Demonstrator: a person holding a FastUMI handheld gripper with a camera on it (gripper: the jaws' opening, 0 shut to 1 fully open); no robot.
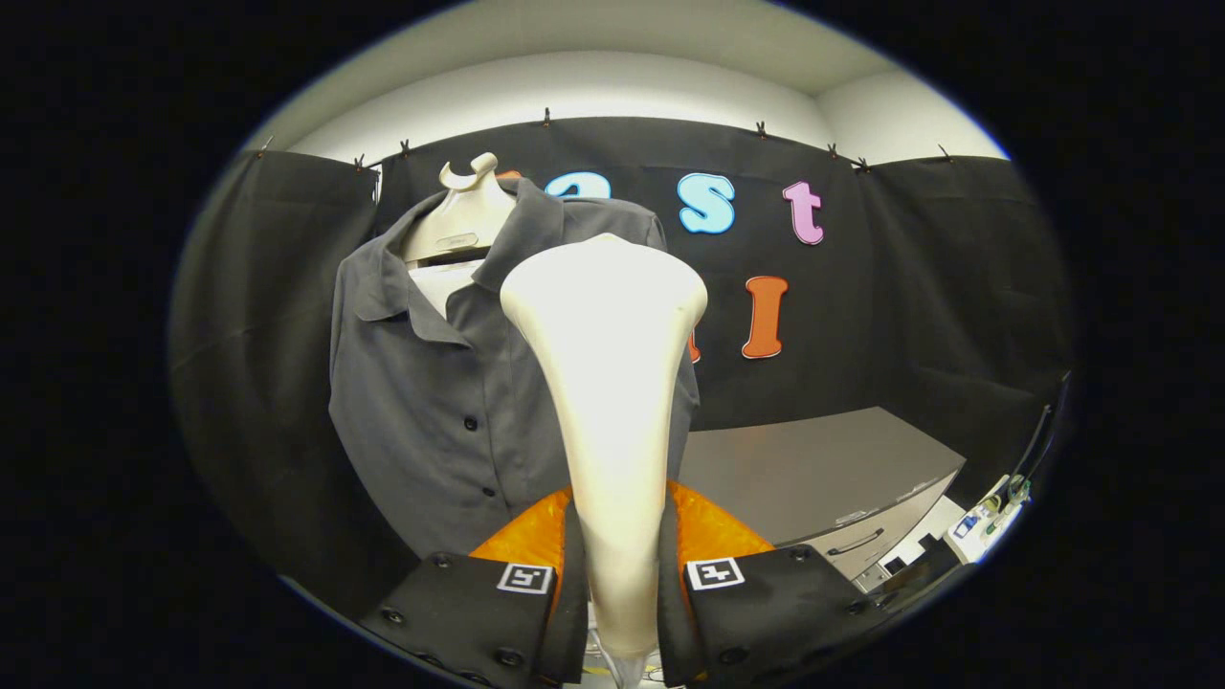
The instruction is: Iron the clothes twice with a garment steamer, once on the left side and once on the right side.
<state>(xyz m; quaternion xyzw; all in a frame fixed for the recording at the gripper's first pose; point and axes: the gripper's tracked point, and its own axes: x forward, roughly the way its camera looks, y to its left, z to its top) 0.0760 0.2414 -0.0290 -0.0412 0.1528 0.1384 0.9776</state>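
Gripper view: the tool (622, 574) was clamped on the garment steamer (612, 383), both fingers pressed vs. the sides of its narrow handle, w/ the wide head flaring up beyond the fingertips. Steamer stood roughly upright, centred btw the fingers. Its head overlapped the shirt (431, 402) in the view, but couldn't tell if it actually touched the fabric or sat just in front of it. The shirt, dark grey w/ a button front & open collar, hung on a pale mannequin form (464, 215) ahead of the tool, a bit to the steamer's left. Beyond & to the right stood a grey table (813, 469) w/ a drawer under its front edge; some small items (986, 517) sat off its right corner, too small to ID.

Progress, as a judgement: steamer was in hand & lined up near the shirt's right-hand half as seen, approx. chest height. No way to say from this whether either pass was done; nothing on the fabric showed it. At least one side prob. remained.
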